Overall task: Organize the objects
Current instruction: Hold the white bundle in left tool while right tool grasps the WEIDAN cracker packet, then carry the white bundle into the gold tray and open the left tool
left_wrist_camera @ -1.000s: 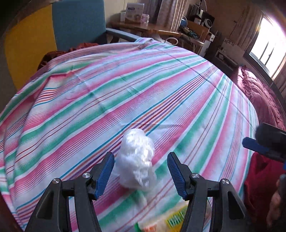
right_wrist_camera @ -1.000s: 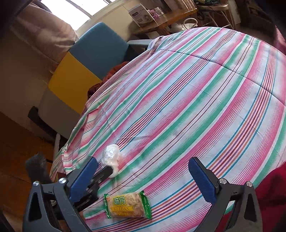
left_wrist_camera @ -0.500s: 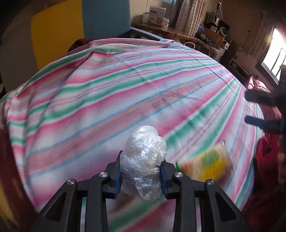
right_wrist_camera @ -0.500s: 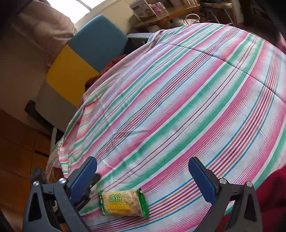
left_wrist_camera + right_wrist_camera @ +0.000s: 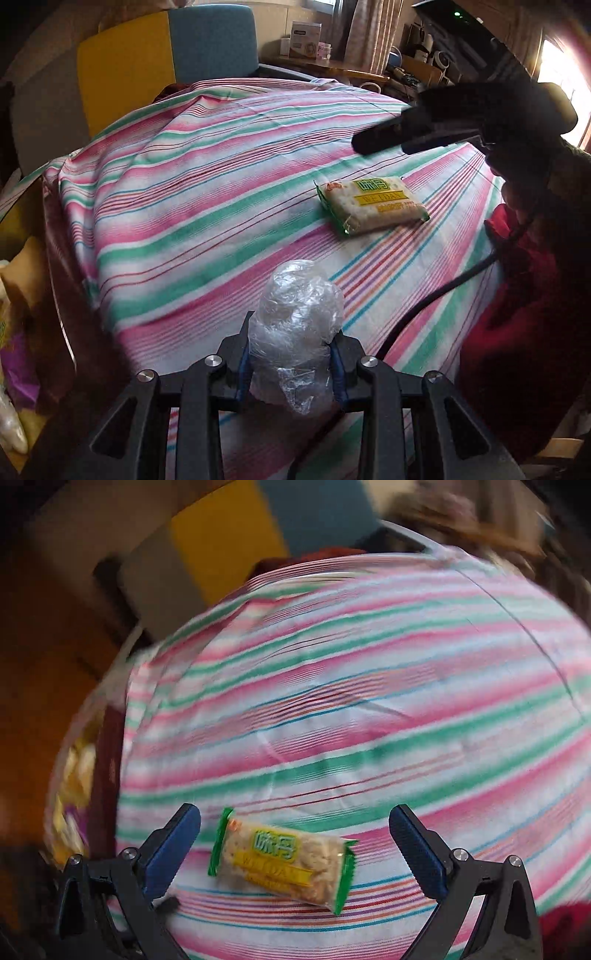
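A crumpled wad of clear plastic wrap [image 5: 295,325] is pinched between the blue pads of my left gripper [image 5: 291,362], held above the striped cloth [image 5: 207,206] near its left edge. A yellow and green snack packet [image 5: 373,203] lies flat on the cloth further right. In the right wrist view the same snack packet [image 5: 284,856] sits between the wide-spread blue fingers of my right gripper [image 5: 295,845], which is open and touches nothing. From the left wrist view, the right gripper [image 5: 391,142] hovers as a dark shape just above the packet.
The striped cloth [image 5: 369,701] covers a bed. A blue and yellow chair [image 5: 166,62] stands behind it. A cluttered wooden table [image 5: 332,66] is at the back. Bags [image 5: 11,332] lie on the floor by the left edge. A red sleeve [image 5: 524,325] is at right.
My left gripper closed on the plastic wad, lifted it and carried it left. The right gripper rolled and moved over the snack packet, which now lies between its fingers.
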`<state>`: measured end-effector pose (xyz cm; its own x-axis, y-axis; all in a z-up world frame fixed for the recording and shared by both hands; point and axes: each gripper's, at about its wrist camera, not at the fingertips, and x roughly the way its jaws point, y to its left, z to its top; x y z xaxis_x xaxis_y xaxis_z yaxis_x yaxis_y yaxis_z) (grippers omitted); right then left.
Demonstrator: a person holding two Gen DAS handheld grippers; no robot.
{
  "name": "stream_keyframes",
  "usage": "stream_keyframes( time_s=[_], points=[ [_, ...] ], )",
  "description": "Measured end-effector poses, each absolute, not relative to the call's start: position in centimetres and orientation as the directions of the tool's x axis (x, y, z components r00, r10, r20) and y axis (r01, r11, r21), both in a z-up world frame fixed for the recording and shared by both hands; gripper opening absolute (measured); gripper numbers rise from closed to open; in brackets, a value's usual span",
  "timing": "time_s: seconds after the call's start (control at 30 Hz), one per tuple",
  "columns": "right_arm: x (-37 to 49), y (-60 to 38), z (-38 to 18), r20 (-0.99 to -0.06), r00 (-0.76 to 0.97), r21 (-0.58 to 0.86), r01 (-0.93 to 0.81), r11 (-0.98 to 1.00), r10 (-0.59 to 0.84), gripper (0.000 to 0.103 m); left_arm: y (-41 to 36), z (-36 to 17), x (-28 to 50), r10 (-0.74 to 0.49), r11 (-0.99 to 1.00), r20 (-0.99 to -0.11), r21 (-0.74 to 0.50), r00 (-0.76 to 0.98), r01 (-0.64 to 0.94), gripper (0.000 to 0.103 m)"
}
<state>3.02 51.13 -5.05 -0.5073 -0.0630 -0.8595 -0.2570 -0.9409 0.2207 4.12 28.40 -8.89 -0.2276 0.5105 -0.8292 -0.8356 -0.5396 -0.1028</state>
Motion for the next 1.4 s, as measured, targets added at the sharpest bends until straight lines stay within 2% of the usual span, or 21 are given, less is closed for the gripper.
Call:
stream_keyframes(
  time_s=[0.23, 0.4, 0.5, 0.53, 0.57, 0.6, 0.83, 1.0, 1.4],
  points=[
    [2.1, 47.1, -7.6, -0.968, -0.249, 0.004, 0.083, -0.997, -0.025, 0.103, 27.4, -9.1, 3.4, 0.552, -0.55, -0.81, -0.173, -0.2, -0.817, 0.033],
    [1.4, 46.9, -8.9, -0.977, -0.209, -0.073, 0.136, -0.988, 0.043, 0.103, 27.2, -9.2, 3.2, 0.565, -0.547, -0.803, -0.191, -0.19, -0.815, 0.034],
    [0.7, 47.6, -9.6, -0.974, -0.221, -0.07, 0.103, -0.992, 0.046, 0.1, 27.2, -9.3, 3.1, 0.57, -0.548, -0.801, -0.202, -0.185, -0.812, 0.034],
    [0.5, 48.0, -9.8, -0.974, -0.224, -0.058, 0.077, -0.995, 0.04, 0.078, 27.3, -9.3, 3.1, 0.571, -0.549, -0.8, -0.204, -0.185, -0.811, 0.034],
    [0.3, 48.6, -9.8, -0.971, -0.241, -0.011, 0.027, -1.0, 0.004, 0.06, 27.3, -9.3, 3.1, 0.573, -0.549, -0.798, -0.207, -0.185, -0.81, 0.034],
    [0.3, 49.0, -9.5, -0.963, -0.269, 0.016, -0.011, -1.0, -0.013, 0.051, 27.3, -9.4, 3.1, 0.575, -0.55, -0.797, -0.209, -0.185, -0.808, 0.034],
    [1.4, 50.3, -10.2, -0.937, -0.349, 0.074, -0.102, -0.992, -0.034, 0.056, 27.2, -9.5, 2.8, 0.585, -0.551, -0.791, -0.224, -0.181, -0.804, 0.034],
    [1.8, 49.8, -10.4, -0.924, -0.381, 0.05, -0.086, -0.995, -0.013, 0.065, 26.9, -9.4, 3.1, 0.588, -0.552, -0.785, -0.216, -0.193, -0.805, 0.035],
    [1.9, 49.0, -9.7, -0.919, -0.395, 0.03, -0.071, -0.997, 0.0, 0.066, 27.0, -9.1, 3.4, 0.578, -0.551, -0.785, -0.177, -0.221, -0.815, 0.033]
  ],
)
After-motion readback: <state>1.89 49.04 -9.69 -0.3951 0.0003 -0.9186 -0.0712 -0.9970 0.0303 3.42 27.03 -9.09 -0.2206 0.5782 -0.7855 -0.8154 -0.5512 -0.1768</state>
